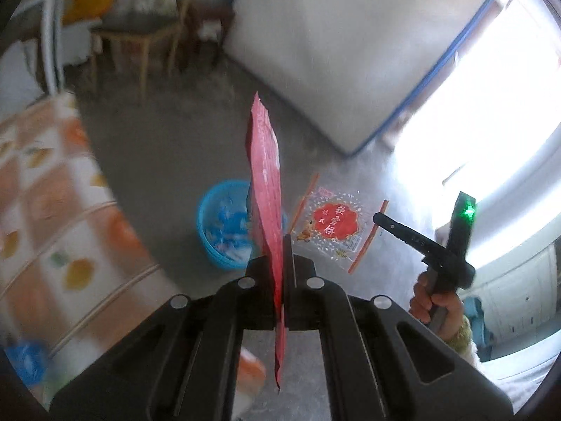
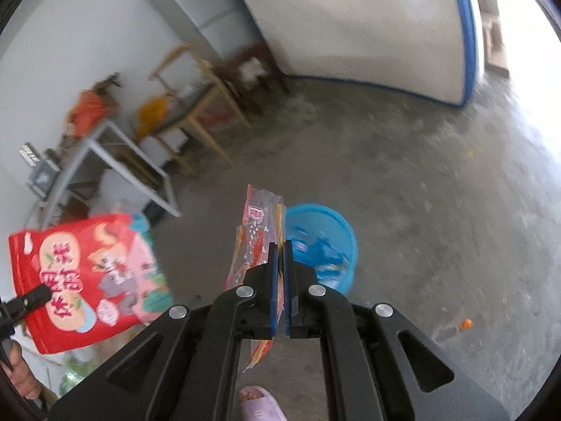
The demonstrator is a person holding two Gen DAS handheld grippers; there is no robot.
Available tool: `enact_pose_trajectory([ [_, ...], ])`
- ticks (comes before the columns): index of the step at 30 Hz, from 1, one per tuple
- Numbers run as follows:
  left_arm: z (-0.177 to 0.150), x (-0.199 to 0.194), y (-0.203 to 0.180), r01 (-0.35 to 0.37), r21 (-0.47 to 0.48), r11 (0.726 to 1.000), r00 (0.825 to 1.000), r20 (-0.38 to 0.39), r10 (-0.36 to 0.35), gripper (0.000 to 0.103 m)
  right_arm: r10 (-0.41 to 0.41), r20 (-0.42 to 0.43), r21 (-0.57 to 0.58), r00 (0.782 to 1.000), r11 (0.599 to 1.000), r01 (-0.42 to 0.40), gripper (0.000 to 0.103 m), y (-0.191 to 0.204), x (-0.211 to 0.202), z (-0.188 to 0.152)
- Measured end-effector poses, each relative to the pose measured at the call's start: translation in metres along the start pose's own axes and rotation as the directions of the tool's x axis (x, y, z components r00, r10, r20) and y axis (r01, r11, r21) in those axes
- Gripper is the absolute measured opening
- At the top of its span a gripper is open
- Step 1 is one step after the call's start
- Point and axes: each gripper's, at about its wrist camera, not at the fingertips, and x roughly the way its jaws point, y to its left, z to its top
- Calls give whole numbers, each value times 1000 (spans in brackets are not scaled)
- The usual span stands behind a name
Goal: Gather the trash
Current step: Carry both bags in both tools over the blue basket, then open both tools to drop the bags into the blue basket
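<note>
Two snack wrappers are held above a grey concrete floor (image 2: pixel 403 182), one in each hand's tongs.

Seen from the left wrist, a patterned orange-and-white cloth (image 1: pixel 45 189) fills the left edge. Right of it, on the floor, stands a blue bin (image 1: pixel 224 224) with blue and white scraps inside. The left tongs (image 1: pixel 282 245) are clamped together on a red snack bag (image 1: pixel 267 179), which stands edge-on and upright between the fingers, its tail hanging below them. Just right of that, the clear wrapper with a red label (image 1: pixel 333 226) hangs near the bin, pinched at its right side by the right tongs (image 1: pixel 380 218); a hand (image 1: pixel 436 303) grips that tool's handle, a green light glowing on top.

Seen from the right wrist, the red bag's printed face (image 2: pixel 84 277) shows at the left, gripped at its lower left by the other tongs (image 2: pixel 42 293). In the middle, the right tongs are shut on the clear wrapper (image 2: pixel 257 235), which sticks up between the blue pads and hangs out underneath. The blue bin (image 2: pixel 326 245) sits on the floor just beyond and right of the fingertips. A slippered foot (image 2: pixel 259 403) shows at the bottom edge.
</note>
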Motion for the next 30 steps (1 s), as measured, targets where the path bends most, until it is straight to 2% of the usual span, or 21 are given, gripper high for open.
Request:
enact_pose_trajectory([
  [3,18,70,5,-33,-22,999,993,-112,30,0,-53,-61,31,997,998,55,3,-16,46,-4],
  [6,30,132,18,-78,-47,996,976,-205,67,0,-87,-96,39,992,995,91,3,-24,79,-7],
  [12,46,201,35,-136,-81,987,951,-289,107,0,-138,-126,40,983,989,144,3,-23,141,4],
  [13,48,214,36,-154,-80,985,942,-311,122,0,-145,-127,41,981,988,151,3,-23,147,5],
  [14,47,222,36,-161,-76,984,936,-326,128,6,-155,-132,45,979,986,162,4,-24,158,7],
  [15,48,232,36,-163,-76,984,931,-343,128,27,-158,-141,53,977,985,167,5,-25,167,8],
  [16,51,239,40,-173,-83,981,928,-346,134,35,-152,-160,70,975,984,165,6,-29,182,8],
  [17,51,241,44,-197,-94,976,927,-343,154,52,-136,-182,85,974,985,153,20,-33,196,7],
  [18,51,240,46,-210,-104,972,928,-335,164,54,-137,-218,99,966,982,162,40,-41,215,3],
  [19,51,237,50,-207,-122,971,933,-325,158,54,-162,-237,102,958,976,190,45,-46,226,0],
  [21,49,227,54,-190,-150,970,940,-314,135,54,-217,-259,123,941,959,255,45,-63,239,-10],
  [25,50,199,56,-188,-138,972,956,-252,149,57,-224,-260,176,939,945,275,45,-84,232,-26],
  [30,52,149,41,-150,-119,982,975,-181,127,62,-245,-236,160,940,945,287,45,-93,200,-40],
])
